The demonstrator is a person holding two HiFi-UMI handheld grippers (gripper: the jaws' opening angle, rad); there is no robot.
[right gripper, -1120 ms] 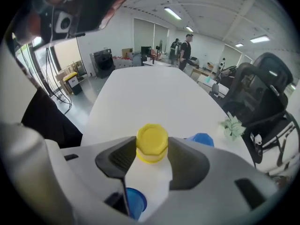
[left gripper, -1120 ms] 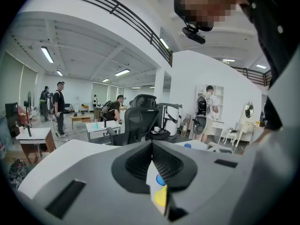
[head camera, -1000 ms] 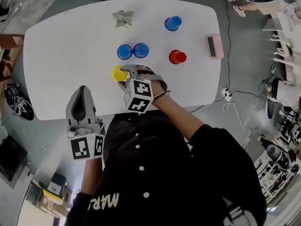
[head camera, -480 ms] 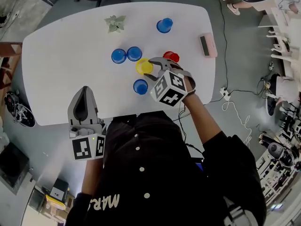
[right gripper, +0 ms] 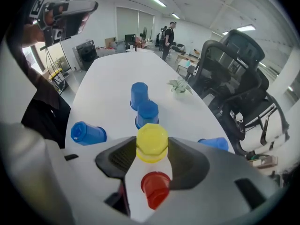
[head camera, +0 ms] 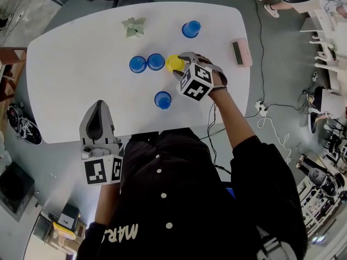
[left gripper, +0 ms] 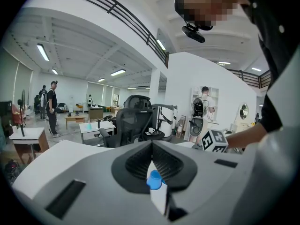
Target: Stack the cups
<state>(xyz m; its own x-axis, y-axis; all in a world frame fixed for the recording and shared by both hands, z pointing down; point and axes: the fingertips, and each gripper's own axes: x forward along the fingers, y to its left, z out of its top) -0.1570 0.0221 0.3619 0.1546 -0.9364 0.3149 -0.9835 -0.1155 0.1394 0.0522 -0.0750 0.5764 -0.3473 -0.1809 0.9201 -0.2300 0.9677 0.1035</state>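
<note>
My right gripper (head camera: 178,64) is shut on a yellow cup (right gripper: 151,142), which hangs over the middle of the white table (head camera: 70,64). A red cup (right gripper: 155,189) sits on the table just beneath the yellow one and nearer to me; the head view hides it behind the gripper. Two blue cups (head camera: 137,64) (head camera: 155,62) stand side by side left of the yellow cup. A third blue cup (head camera: 162,99) is nearer the front edge, and another (head camera: 190,28) is at the far side. My left gripper (head camera: 96,124) hovers off the table's front edge, shut and holding nothing.
A small potted plant (head camera: 133,26) stands at the far side of the table. A pink device (head camera: 239,52) lies near the right edge. Office chairs (right gripper: 234,74) stand beyond the table, and a cable (head camera: 271,123) runs on the floor at the right.
My right gripper has carried the yellow cup rightward and away from me, from the near-left part of the table to above the red cup. The left gripper has stayed put.
</note>
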